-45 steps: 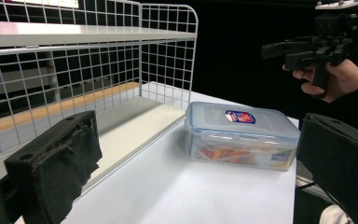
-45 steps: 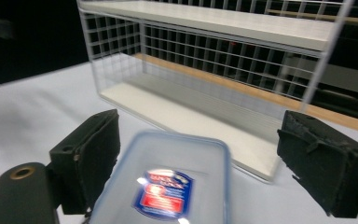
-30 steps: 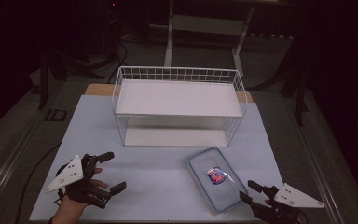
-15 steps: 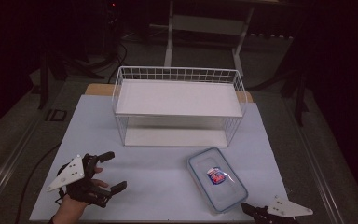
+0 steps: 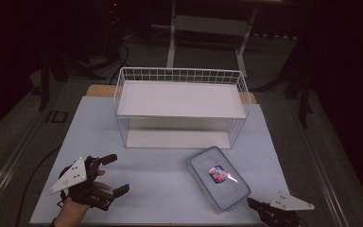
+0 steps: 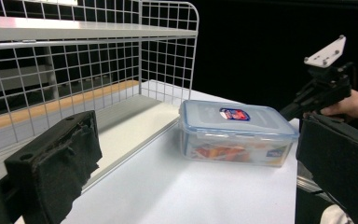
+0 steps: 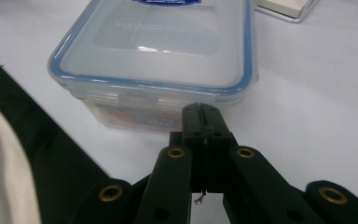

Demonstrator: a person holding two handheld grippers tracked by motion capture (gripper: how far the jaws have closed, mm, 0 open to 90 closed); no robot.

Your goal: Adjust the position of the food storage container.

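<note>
Two grippers are seen at the near edge of the white surface [image 5: 170, 189]. The left gripper [image 5: 108, 175] is held by a hand [image 5: 73, 213] at the near-left corner; its fingers [image 6: 51, 168] are spread wide apart, nothing between them. The right gripper [image 5: 257, 205] sits at the near-right edge, just beside the near corner of the container — its fingers [image 7: 203, 126] are pressed together, empty, the tips pointed at the box's near side wall and close to it; contact cannot be told.

A clear plastic container [image 5: 218, 177] with a blue-rimmed lid and a small red-and-blue label is lying flat on the surface, right of centre, turned at an angle to the edges. Coloured contents are glimpsed through its wall in the left gripper view, but cannot be identified.

A white wire rack [image 5: 182, 106] with a solid upper shelf is standing at the back of the surface, well apart from both grippers and near the container's far corner — not touching it.
</note>
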